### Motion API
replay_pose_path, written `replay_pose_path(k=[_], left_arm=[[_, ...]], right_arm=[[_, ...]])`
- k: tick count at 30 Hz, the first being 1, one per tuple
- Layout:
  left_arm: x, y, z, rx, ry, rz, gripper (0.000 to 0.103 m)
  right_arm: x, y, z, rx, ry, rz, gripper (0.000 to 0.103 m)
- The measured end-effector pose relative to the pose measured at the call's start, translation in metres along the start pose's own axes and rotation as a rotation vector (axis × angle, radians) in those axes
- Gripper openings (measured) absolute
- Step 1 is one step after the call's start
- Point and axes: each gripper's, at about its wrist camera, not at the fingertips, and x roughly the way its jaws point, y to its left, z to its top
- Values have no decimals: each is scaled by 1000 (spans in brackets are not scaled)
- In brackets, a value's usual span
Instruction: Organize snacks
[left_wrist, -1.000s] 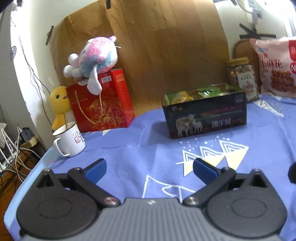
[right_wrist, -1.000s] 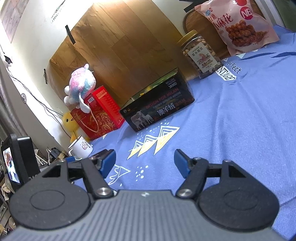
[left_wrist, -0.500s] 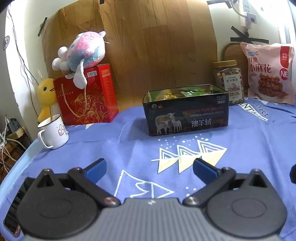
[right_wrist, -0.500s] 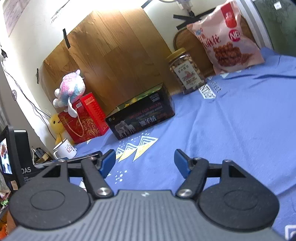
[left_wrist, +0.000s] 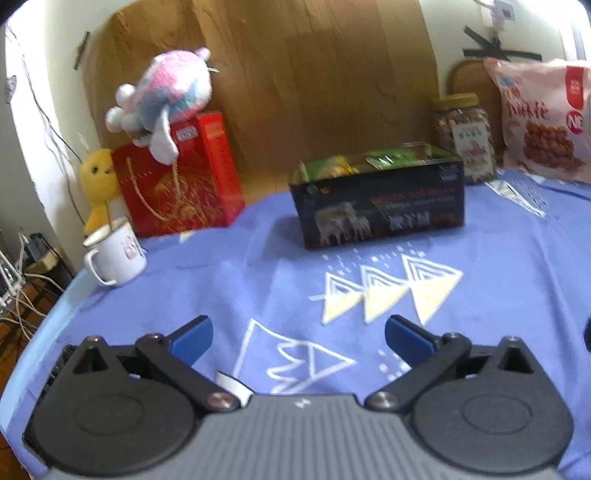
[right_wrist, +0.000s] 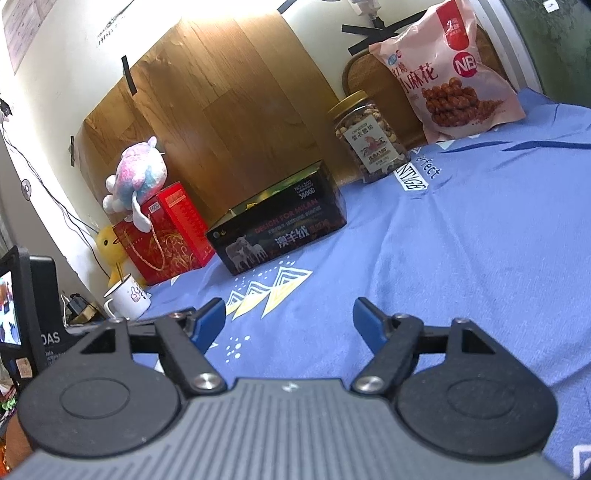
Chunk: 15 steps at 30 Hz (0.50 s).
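A black open-topped box (left_wrist: 380, 199) (right_wrist: 284, 229) with green and yellow snack packets inside stands mid-table on the blue cloth. Behind it to the right are a jar of nuts (left_wrist: 463, 138) (right_wrist: 369, 138) and a pink bag of twisted snacks (left_wrist: 543, 122) (right_wrist: 447, 77), leaning on the wall. My left gripper (left_wrist: 299, 338) hovers open over the cloth, well short of the box, with nothing between its blue pads. My right gripper (right_wrist: 288, 321) is also near the front of the table; its jaws are opening and hold nothing.
At the left stand a red gift box (left_wrist: 177, 177) with a plush toy (left_wrist: 166, 99) on top, a yellow duck toy (left_wrist: 98, 181) and a white mug (left_wrist: 114, 251) near the table's left edge. A dark screen device (right_wrist: 26, 306) sits at far left in the right wrist view.
Both views have swung a little; the left wrist view is blurred now. The right gripper's blue pads stand wider apart than before. Nothing on the table has moved.
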Motion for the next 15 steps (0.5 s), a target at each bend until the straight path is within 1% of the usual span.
replay_pose_path(k=[3, 5, 15], left_arm=[[3, -5, -3, 10, 56, -35, 103], [5, -6, -4, 13, 78, -47, 103], [8, -3, -5, 5, 101, -46, 103]], right_arm=[[1, -3, -1, 19, 6, -1, 81], [3, -5, -2, 33, 13, 2, 81], [6, -5, -3, 40, 26, 19, 81]])
